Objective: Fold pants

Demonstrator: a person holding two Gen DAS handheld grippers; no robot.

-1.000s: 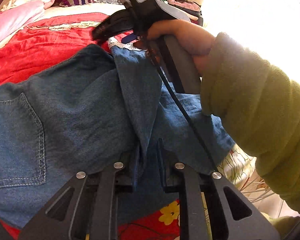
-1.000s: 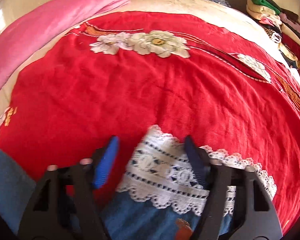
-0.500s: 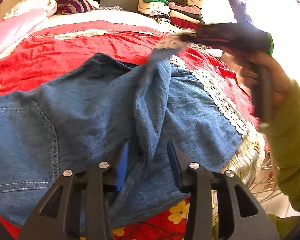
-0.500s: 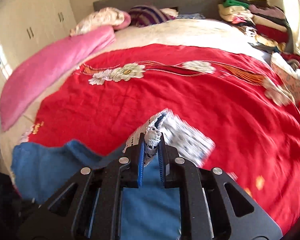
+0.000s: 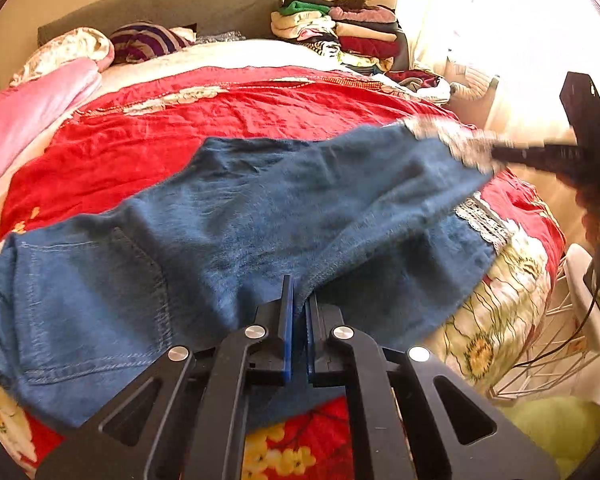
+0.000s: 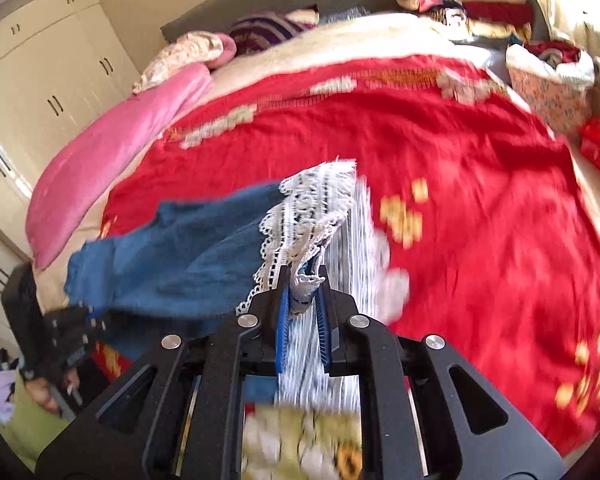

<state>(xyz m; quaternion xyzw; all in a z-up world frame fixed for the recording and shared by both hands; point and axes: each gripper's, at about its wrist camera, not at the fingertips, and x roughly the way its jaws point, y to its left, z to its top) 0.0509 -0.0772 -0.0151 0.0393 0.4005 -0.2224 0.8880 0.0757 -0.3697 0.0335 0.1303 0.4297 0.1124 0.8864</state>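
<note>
we see a bed [image 5: 260, 120] under a wrinkled red floral cover, a pink blanket [image 5: 24, 108] along its left edge, stacked folded clothes [image 5: 340, 32] at its far right corner and cream wardrobes [image 6: 40, 80] beyond. since a second ago both grippers have closed and the upper leg has been lifted off the cover toward the right edge. the soft blue denim pants [image 5: 220, 232] lie across the near edge; the left gripper [image 5: 298, 300] pinches a fold of them, the right gripper [image 6: 304, 284] pinches their white lace hem [image 6: 308, 208].

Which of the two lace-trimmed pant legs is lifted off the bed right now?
The upper leg: the right gripper pinches its lace cuff and holds it raised. The other leg lies flat underneath, its lace hem resting on the bedspread.
</note>
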